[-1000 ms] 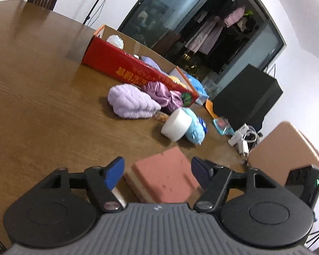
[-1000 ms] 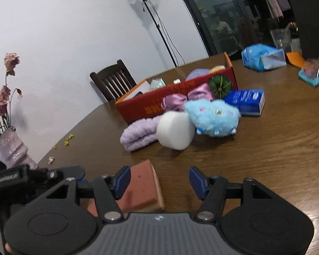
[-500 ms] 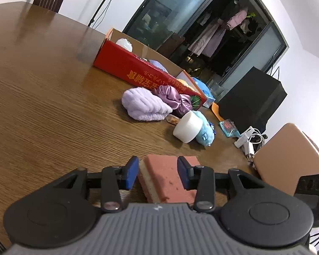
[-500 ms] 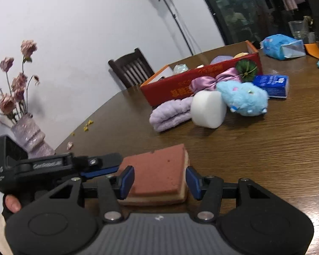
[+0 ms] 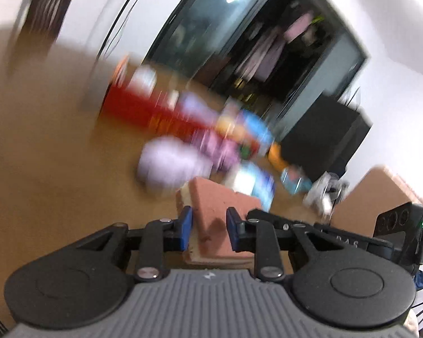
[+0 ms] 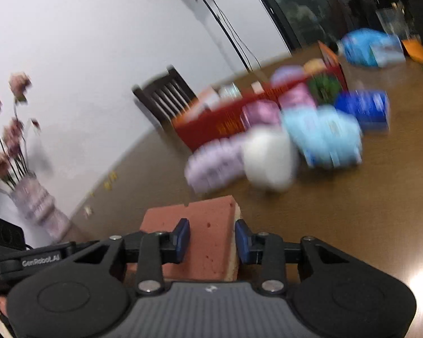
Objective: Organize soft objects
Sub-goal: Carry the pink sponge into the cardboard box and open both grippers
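Both grippers on one sponge — background smeared.

I had the left gripper [image 5: 208, 229] and right gripper [image 6: 212, 240] closing on the pink sponge [image 6: 208, 233], blue pads pinching it from opposite ends, its near edge hidden behind the gripper bodies. Ahead, the red box [image 6: 220, 118] and the purple, white and blue soft things beside it were blurred — details unreadable.

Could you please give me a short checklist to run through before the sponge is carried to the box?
1. Left gripper jaws closing on the sponge, pads pressing it: ok.
2. Right gripper jaws closing on the sponge, pads pressing it: ok.
3. Sponge clear of the table: cannot tell.
4. Red box in view ahead: ok.
5. Room left in the box: cannot tell, blurred.
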The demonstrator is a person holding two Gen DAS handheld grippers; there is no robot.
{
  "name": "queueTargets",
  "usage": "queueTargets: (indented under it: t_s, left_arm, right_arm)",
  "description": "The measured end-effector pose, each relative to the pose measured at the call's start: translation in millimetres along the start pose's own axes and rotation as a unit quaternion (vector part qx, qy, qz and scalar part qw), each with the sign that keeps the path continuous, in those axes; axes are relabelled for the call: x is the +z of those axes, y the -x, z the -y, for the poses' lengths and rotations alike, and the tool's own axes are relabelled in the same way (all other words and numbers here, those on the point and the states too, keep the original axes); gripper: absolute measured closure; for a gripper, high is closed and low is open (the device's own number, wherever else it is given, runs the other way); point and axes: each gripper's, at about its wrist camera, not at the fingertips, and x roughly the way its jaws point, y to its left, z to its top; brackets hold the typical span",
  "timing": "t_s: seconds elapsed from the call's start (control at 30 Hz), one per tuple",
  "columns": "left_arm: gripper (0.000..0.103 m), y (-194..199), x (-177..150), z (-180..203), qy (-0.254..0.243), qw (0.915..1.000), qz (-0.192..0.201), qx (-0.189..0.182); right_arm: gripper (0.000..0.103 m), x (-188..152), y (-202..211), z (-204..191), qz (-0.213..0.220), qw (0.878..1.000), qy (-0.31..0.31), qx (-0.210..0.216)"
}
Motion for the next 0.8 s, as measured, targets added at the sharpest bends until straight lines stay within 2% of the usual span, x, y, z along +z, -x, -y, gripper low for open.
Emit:
queueTargets:
  t_s: [0.07, 0.13, 0.23, 0.33, 0.4, 0.5, 0.57, 0.63, 0.7, 0.8]
  left_arm:
    - [0.077, -9.5, 43.5, 0.8, -0.025, 0.9993, 0.026, -0.012]
    - [0.077, -33.5, 91.9, -5.8, -0.035, 0.9988, 0.034, -0.008]
    - [0.077, -82.7, 149.9, -24.8, -0.024, 0.9994, 0.018, 0.016]
    - [0.077, -135.3, 185.8, -47.1, -0.010, 0.9987, -0.019, 0.045]
    - [0.077, -163.1, 192.1, -60.0, -0.010, 0.9961, -0.050, 0.072]
    - [0.075, -187.7, 186.3, -65.2, -0.059, 0.9883, -0.069, 0.122]
    - [0.066, -198.7, 179.2, -67.5, -0.090, 0.9816, -0.079, 0.149]
    - [0.066, -200.6, 172.7, -71.7, -0.097, 0.9797, -0.084, 0.154]
    - [0.060, -196.9, 172.9, -75.8, -0.093, 0.9807, -0.073, 0.156]
    - [0.052, -185.7, 176.8, -72.8, -0.097, 0.9819, -0.054, 0.154]
  right_arm:
    - [0.068, 34.1, -4.0, -9.3, 0.032, 0.999, 0.020, 0.013]
    - [0.068, 73.7, -16.7, -16.0, 0.054, 0.998, 0.035, 0.020]
    - [0.069, 138.0, -59.2, -15.5, 0.064, 0.997, 0.037, 0.014]
    - [0.069, 188.9, -114.6, -3.5, 0.039, 0.999, 0.011, -0.004]
    - [0.069, 208.7, -151.4, 6.8, 0.007, 1.000, 0.000, -0.022]
    - [0.070, 214.6, -199.0, 26.3, -0.050, 0.998, -0.026, -0.041]
    - [0.070, 211.3, -221.5, 34.6, -0.083, 0.995, -0.038, -0.043]
    - [0.070, 204.6, -239.9, 38.9, -0.113, 0.992, -0.036, -0.044]
    - [0.069, 197.1, -254.2, 39.9, -0.139, 0.988, -0.039, -0.053]
    - [0.061, 192.8, -263.1, 35.5, -0.153, 0.987, -0.027, -0.052]
